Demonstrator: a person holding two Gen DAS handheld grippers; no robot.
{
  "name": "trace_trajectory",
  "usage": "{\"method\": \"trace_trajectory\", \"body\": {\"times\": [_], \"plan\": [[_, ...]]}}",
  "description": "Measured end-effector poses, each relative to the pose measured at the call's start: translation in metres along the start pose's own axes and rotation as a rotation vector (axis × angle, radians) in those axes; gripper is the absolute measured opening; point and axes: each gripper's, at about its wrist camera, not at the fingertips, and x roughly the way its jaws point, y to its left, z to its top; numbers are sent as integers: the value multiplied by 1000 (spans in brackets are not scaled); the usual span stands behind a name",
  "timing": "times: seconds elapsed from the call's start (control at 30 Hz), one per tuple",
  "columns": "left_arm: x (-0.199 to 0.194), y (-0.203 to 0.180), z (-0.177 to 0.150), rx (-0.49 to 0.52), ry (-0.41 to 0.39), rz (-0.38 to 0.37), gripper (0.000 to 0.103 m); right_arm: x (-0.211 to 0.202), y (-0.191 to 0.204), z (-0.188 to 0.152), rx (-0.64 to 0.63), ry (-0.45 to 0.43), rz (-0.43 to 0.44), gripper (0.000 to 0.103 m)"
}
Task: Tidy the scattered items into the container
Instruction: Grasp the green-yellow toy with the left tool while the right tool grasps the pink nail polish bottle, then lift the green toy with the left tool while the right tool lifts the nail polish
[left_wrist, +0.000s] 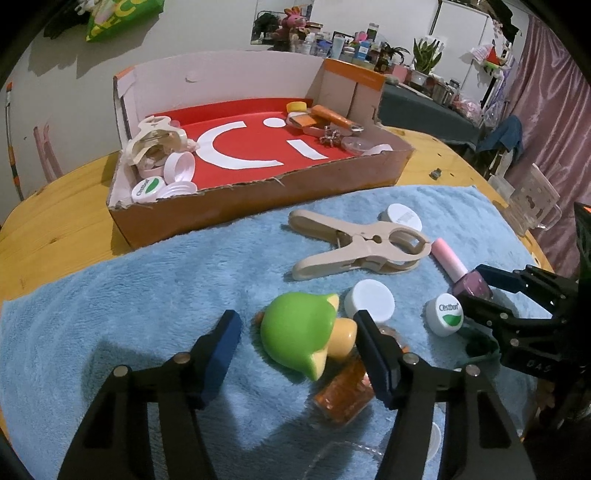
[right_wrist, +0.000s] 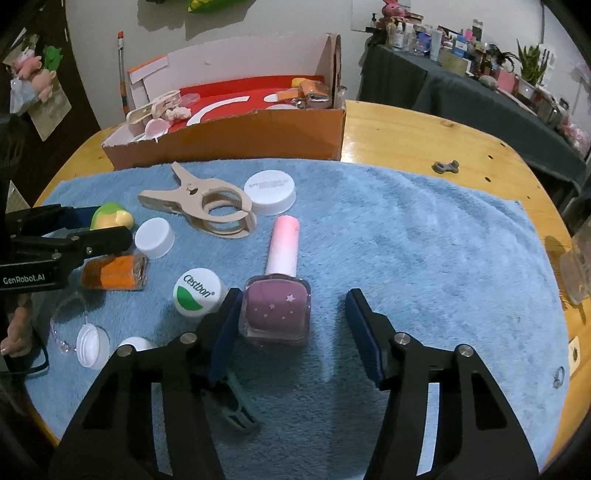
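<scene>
Your left gripper spread around the green toy on the blue towel, your right gripper spread around the nail polish bottle, cardboard box just beyond the towel

We look low and close along each gripper's jaws across the blue towel toward the cardboard box. The right wrist view sits further right; both views share the beige clamp and Cestbon cap.
</scene>
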Motion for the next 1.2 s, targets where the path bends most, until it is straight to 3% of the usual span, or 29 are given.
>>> {"method": "trace_trajectory", "body": {"times": [0.33, 0.6, 1.2], "plan": [[0, -5, -3, 21, -2, 18, 64, 0, 0, -1, -5, -2, -4, 54], [-1, -7, -4, 26, -6, 18, 56, -2, 6, -3, -25, -8, 11, 35], [-6, -5, 0, 10, -18, 9, 56, -4, 4, -3, -5, -16, 22, 35]]}}
